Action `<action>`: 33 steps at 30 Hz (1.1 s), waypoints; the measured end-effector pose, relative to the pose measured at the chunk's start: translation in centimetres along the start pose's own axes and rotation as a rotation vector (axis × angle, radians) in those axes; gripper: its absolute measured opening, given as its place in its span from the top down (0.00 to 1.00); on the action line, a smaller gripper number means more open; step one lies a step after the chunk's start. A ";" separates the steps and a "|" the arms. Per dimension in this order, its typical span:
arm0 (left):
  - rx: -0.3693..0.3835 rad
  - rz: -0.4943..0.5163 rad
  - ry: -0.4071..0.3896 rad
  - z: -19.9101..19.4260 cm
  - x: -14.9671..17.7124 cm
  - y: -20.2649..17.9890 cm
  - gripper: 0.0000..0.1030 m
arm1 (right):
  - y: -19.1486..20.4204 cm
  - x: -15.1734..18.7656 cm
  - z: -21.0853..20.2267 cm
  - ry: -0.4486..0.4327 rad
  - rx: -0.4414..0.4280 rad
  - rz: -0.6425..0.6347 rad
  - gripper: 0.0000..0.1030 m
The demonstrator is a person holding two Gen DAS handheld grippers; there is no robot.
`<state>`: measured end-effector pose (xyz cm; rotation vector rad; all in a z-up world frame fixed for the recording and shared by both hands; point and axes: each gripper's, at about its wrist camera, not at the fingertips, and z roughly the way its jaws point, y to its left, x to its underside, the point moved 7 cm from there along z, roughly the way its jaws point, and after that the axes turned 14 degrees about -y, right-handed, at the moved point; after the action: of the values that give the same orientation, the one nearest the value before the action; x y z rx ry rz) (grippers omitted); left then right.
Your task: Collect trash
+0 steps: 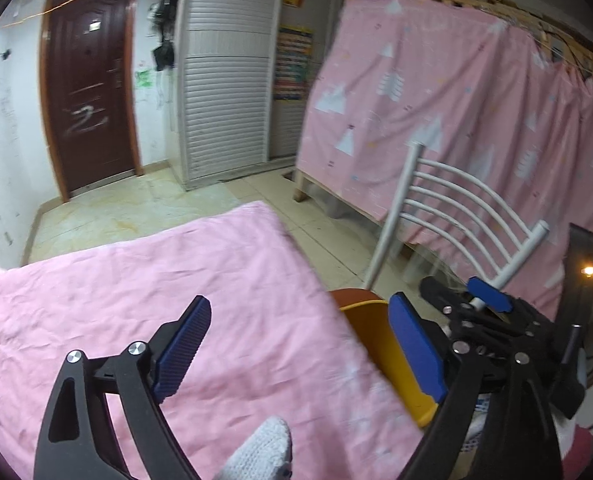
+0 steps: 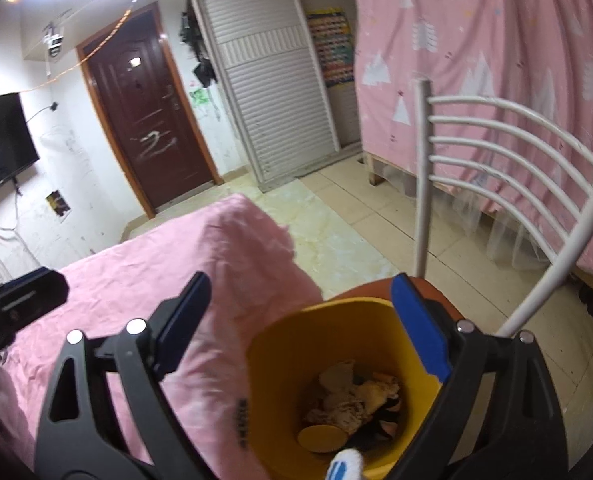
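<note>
Both tools wide, nothing between the pads. Left tool (image 1: 300, 344) sits over the pink cloth (image 1: 224, 320) covering the worktop; no trash visible on the cloth in either view. Right tool (image 2: 308, 328) hangs just above the yellow bin (image 2: 320, 344), its right-hand pad overlapping the bin's far rim in frame; can't tell if it touches. Bin stands off the worktop's right edge, on what looks like a red-brown seat (image 2: 376, 292) of the white chair (image 2: 496, 152). Crumpled scraps (image 2: 356, 396) and a round yellow disc (image 2: 322, 440) lie at the bin bottom. Key relation: bin opening is straight below and ahead of the right tool, to the right of the left tool, so right hand is nearer. Judgement: drop looks done; no next piece in view.
</note>
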<state>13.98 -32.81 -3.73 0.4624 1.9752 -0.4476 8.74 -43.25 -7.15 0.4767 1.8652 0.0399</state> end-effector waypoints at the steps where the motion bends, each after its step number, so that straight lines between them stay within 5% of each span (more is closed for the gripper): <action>1: -0.013 -0.004 -0.002 -0.3 0.1 0.6 0.20 | 0.7 -0.1 0.0 -0.002 -0.009 -0.006 0.14; 18: -0.274 -0.070 -0.077 -6.0 0.9 13.5 0.19 | 14.1 1.7 -0.1 0.025 -0.219 -0.139 0.08; 33: -0.371 -0.136 -0.094 -9.0 1.8 20.3 0.18 | 20.8 3.3 0.1 0.051 -0.294 -0.213 0.08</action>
<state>16.58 -10.69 -3.86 0.0719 1.9488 -0.1743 14.32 -23.03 -4.78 0.0738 1.9110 0.1819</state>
